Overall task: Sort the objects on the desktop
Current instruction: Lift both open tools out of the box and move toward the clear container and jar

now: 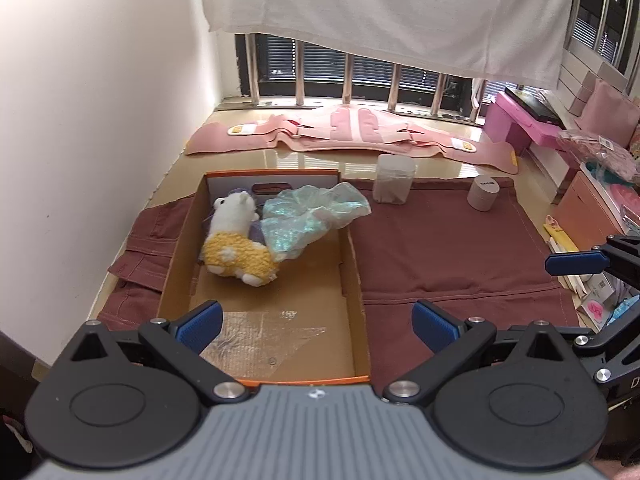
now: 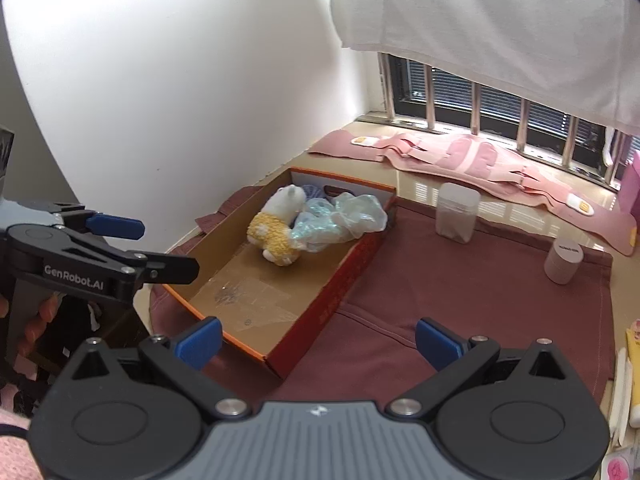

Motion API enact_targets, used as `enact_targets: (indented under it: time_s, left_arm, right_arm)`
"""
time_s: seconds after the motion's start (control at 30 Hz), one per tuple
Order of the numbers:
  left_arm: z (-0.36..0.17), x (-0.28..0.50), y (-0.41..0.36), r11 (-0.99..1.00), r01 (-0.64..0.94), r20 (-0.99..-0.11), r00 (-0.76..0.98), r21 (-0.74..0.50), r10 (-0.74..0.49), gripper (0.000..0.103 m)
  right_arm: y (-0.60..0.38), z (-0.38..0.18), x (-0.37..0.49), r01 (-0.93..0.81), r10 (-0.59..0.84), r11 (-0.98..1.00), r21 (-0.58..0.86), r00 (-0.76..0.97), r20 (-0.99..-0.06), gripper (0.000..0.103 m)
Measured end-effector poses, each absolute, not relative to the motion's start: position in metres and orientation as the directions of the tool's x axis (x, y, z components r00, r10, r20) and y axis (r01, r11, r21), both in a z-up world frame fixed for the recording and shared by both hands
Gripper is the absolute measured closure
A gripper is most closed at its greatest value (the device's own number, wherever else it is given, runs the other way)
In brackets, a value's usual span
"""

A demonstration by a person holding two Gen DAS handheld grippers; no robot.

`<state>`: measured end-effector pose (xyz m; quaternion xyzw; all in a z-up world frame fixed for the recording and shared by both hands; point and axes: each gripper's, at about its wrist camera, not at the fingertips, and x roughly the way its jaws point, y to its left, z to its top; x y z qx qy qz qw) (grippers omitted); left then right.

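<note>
An open cardboard box [image 1: 352, 280] [image 2: 340, 280] with an orange rim sits on a maroon cloth [image 1: 452, 256] [image 2: 460, 292]. Inside at its far end lie a white-and-yellow plush toy [image 1: 236, 246] [image 2: 276, 226] and a crumpled iridescent bag [image 1: 308, 216] [image 2: 340, 220]. A clear jar [image 1: 394, 179] [image 2: 457, 213] and a small white tub [image 1: 483, 193] [image 2: 565, 260] stand on the cloth's far edge. My left gripper [image 1: 316, 326] is open and empty above the box's near end. My right gripper [image 2: 318, 340] is open and empty above the box's near right corner.
A pink garment [image 1: 352, 132] [image 2: 480, 160] lies along the barred window. A white wall is on the left. Pink boxes and clutter [image 1: 600, 200] crowd the right side. A white cloth [image 1: 380, 12] hangs overhead.
</note>
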<state>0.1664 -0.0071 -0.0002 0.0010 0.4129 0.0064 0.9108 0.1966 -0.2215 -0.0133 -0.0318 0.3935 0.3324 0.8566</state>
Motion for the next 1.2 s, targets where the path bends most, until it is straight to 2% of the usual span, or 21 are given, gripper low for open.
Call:
enact_targets:
  time_s: [0.77, 1.2]
  left_arm:
    - [-0.008, 0.231, -0.082, 0.988, 0.15, -0.746, 0.656, -0.022, -0.116, 0.0]
    - [-0.013, 0.297, -0.122, 0.981, 0.194, -0.716, 0.686, 0.013, -0.126, 0.0]
  right_arm:
    - [-0.313, -0.029, 0.216, -0.341, 0.352, 0.925, 0.167, 0.605, -0.714, 0.0]
    - [-0.336, -0.031, 0.258, -0.301, 0.237, 0.953, 0.035, 0.669, -0.705, 0.0]
